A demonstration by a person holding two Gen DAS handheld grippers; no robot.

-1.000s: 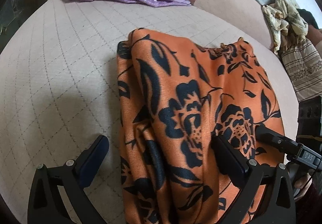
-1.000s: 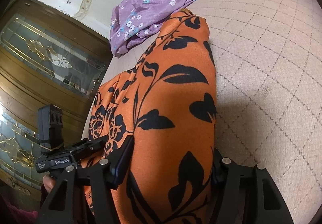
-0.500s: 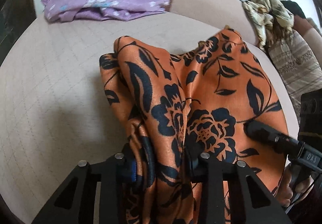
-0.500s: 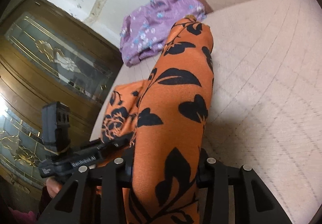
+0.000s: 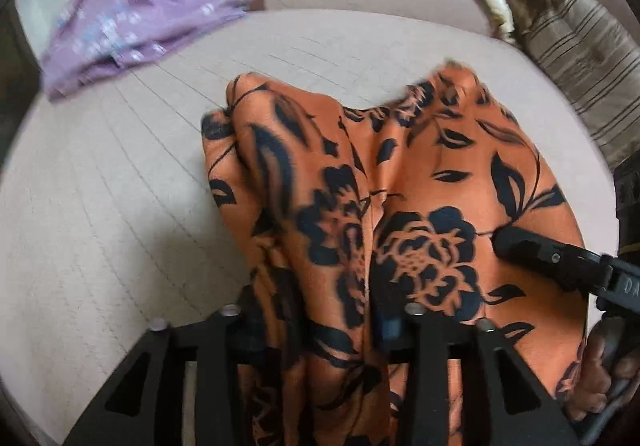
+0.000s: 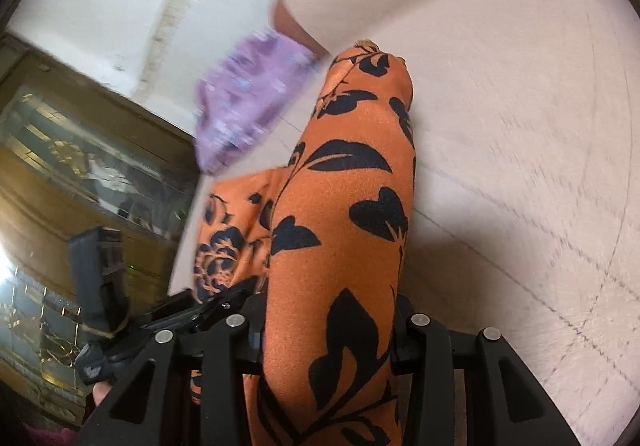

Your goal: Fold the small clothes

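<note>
An orange garment with black flowers [image 5: 400, 173] lies bunched on the beige quilted surface [image 5: 100, 205]. My left gripper [image 5: 332, 322] is shut on its near edge, with the cloth pinched between the jaws. My right gripper [image 6: 328, 330] is shut on another part of the same orange garment [image 6: 344, 205], which rises as a ridge ahead of it. The right gripper also shows at the right of the left wrist view [image 5: 560, 262]. The left gripper shows at the lower left of the right wrist view [image 6: 160, 318].
A purple flowered garment [image 5: 136, 17] lies at the far left of the surface, also in the right wrist view [image 6: 248, 97]. Cream and striped cloths [image 5: 560, 5] are piled at the far right. A wooden glass-fronted cabinet [image 6: 80, 165] stands to the left.
Both grippers went from open around the orange garment to shut on it. They then lifted and pulled the cloth, and the views tilted.
</note>
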